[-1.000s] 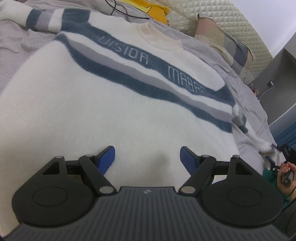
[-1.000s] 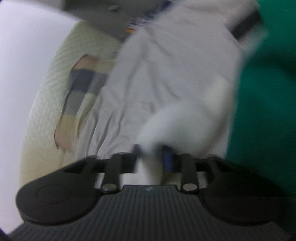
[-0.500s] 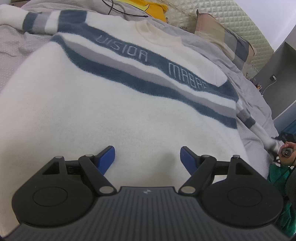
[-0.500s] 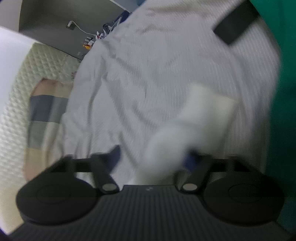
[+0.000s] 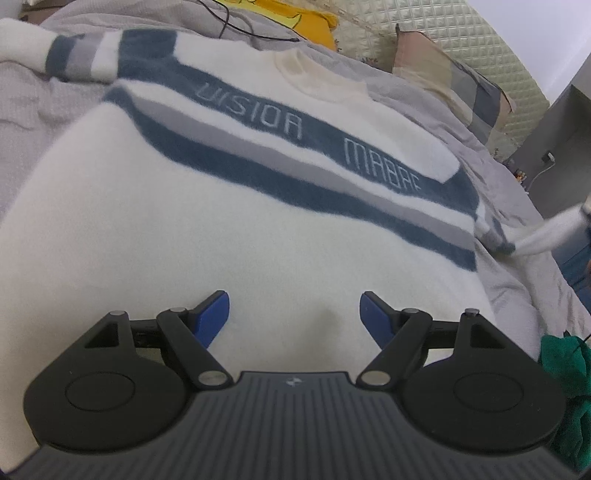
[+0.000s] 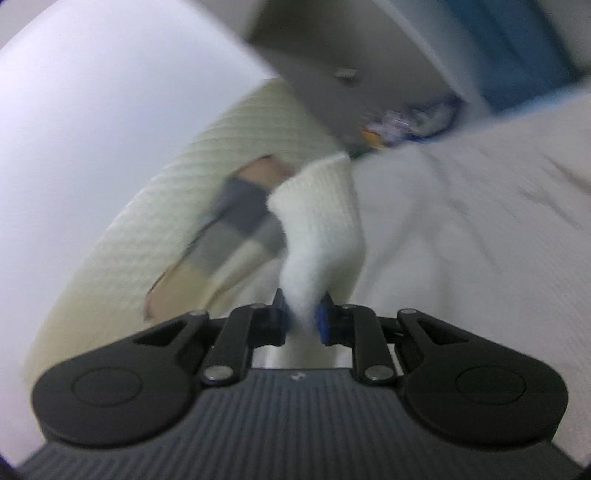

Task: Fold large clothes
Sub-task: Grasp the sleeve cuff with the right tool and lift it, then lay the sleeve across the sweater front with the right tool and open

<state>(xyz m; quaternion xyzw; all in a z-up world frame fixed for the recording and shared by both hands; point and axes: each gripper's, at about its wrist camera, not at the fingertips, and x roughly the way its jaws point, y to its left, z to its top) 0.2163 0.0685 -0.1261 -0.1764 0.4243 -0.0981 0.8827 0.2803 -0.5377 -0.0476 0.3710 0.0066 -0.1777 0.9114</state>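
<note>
A white fleece sweater (image 5: 221, 221) with blue and grey chest stripes lies flat, front up, on the bed. My left gripper (image 5: 293, 314) hovers open just over its lower body, nothing between the blue fingers. The sweater's right sleeve (image 5: 546, 232) is stretched up and off to the right, away from the body. In the right wrist view my right gripper (image 6: 301, 314) is closing its jaws on that sleeve's white cuff (image 6: 321, 229), which stands up between the pads, lifted above the bed.
Grey bedding (image 5: 517, 206) covers the bed. A checked pillow (image 5: 465, 88) leans on the quilted headboard (image 5: 461, 33); a yellow cushion (image 5: 295, 18) and a black cable (image 5: 243, 29) lie beyond the collar. A green cloth (image 5: 565, 365) lies at the right edge. A grey cabinet (image 6: 332, 55) stands beside the bed.
My right gripper closed on the sleeve cuff, rose and rolled, so the view went from bedding to headboard and wall. The sleeve now stretches up at the right. The left gripper stayed put.
</note>
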